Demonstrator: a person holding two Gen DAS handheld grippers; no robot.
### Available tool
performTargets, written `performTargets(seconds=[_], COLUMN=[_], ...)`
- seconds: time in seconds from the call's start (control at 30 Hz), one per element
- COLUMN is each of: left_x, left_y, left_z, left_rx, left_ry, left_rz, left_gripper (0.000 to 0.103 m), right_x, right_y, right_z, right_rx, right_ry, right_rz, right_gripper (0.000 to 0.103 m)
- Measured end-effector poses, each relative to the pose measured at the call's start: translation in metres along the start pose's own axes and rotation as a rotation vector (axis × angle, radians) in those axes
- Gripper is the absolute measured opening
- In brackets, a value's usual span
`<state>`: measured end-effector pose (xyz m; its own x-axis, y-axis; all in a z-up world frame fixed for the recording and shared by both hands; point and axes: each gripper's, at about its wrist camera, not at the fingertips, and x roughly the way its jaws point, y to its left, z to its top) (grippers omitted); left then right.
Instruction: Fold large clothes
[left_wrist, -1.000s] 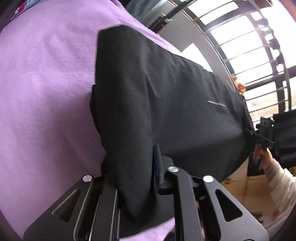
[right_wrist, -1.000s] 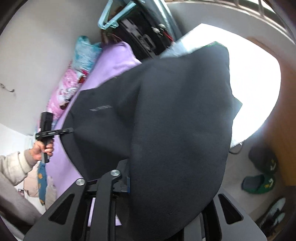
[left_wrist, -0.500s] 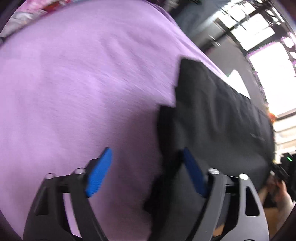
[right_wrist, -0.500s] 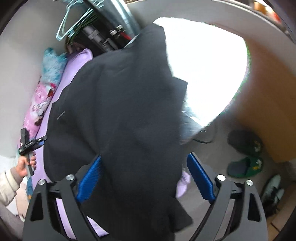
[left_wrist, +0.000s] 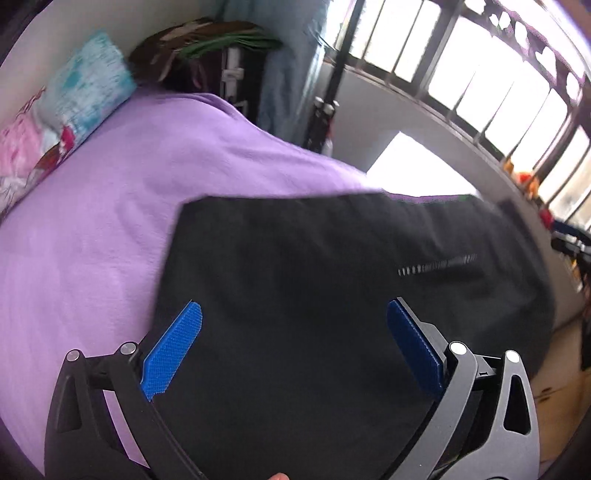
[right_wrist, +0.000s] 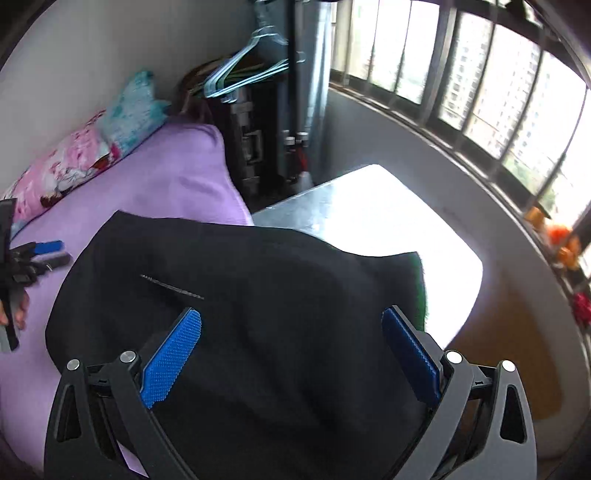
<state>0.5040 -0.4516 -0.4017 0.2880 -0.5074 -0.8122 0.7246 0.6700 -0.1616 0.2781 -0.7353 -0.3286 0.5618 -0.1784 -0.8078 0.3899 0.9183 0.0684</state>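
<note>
Left gripper (left_wrist: 293, 350): my jaws stand wide apart, blue pads (left_wrist: 173, 350) bare, nothing between them. They hang over the black cloth at the lower middle of the left wrist view.

Right gripper (right_wrist: 291, 354): jaws likewise wide, both blue pads showing, nothing held. Black cloth fills the gap behind them in the right wrist view.

Black garment (left_wrist: 332, 280): spread flat on the bed, taking the centre and right of the left wrist view. Its upper edge runs nearly straight across the middle of the frame, with a squared corner at centre left. A thin pale strip of print (left_wrist: 437, 265) sits right of centre. In the right wrist view the garment (right_wrist: 258, 295) reaches past the bed's edge toward the lower right, with a sliver of green at its far right edge.

Bed (left_wrist: 110, 192): purple blanket, bare across the left and upper left of the left wrist view.

Pillows (left_wrist: 85, 92): blue and pink ones along the wall, upper left.

Hangers (right_wrist: 243, 70): pale blue, on a rail, top centre of the right wrist view.

Windows (right_wrist: 480, 92): barred, bright, across the upper right.

Other tool: my left gripper (right_wrist: 40, 254) shows at the left edge of the right wrist view, over purple blanket just beside the garment.
</note>
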Motion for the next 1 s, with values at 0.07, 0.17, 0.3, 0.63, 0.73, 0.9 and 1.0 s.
performTargets(seconds=[0.07,0.17,0.3,0.63,0.73,0.9,1.0], left_x=[0.013,0.039,0.058,0.028,-0.007,-0.074,-0.116], left_y=[-0.009,0.007,0.044,0.040,0.023,-0.010,-0.025], left_z=[-0.012,-0.029,-0.053,-0.045,-0.042,-0.045,-0.050], left_rx=[-0.007,-0.077,-0.228,-0.162,-0.101,-0.011,-0.001], left_ry=[0.002,0.016,-0.061,-0.076,-0.103,-0.116,-0.124], left_rz=[0.013,0.011,0.045,0.124,0.160,0.183,0.198], left_gripper=[0.097,0.097,0.097,0.097,0.097,0.097,0.097], right_x=[0.014,0.041,0.064,0.053,0.019,-0.052,-0.095], right_y=[-0.007,-0.023,-0.056,-0.031,-0.009,0.036,0.064], right_z=[-0.006,-0.023,-0.052,-0.045,-0.046,-0.053,-0.063], right_rx=[0.040,0.083,0.194,0.182,0.147,0.175,0.189], right_ry=[-0.016,0.010,-0.008,-0.022,-0.030,-0.056,-0.043], right_rz=[0.017,-0.047,-0.085,-0.204,-0.244,-0.243,-0.241], right_gripper=[0.096,0.096,0.096,0.097,0.097,0.097,0.097])
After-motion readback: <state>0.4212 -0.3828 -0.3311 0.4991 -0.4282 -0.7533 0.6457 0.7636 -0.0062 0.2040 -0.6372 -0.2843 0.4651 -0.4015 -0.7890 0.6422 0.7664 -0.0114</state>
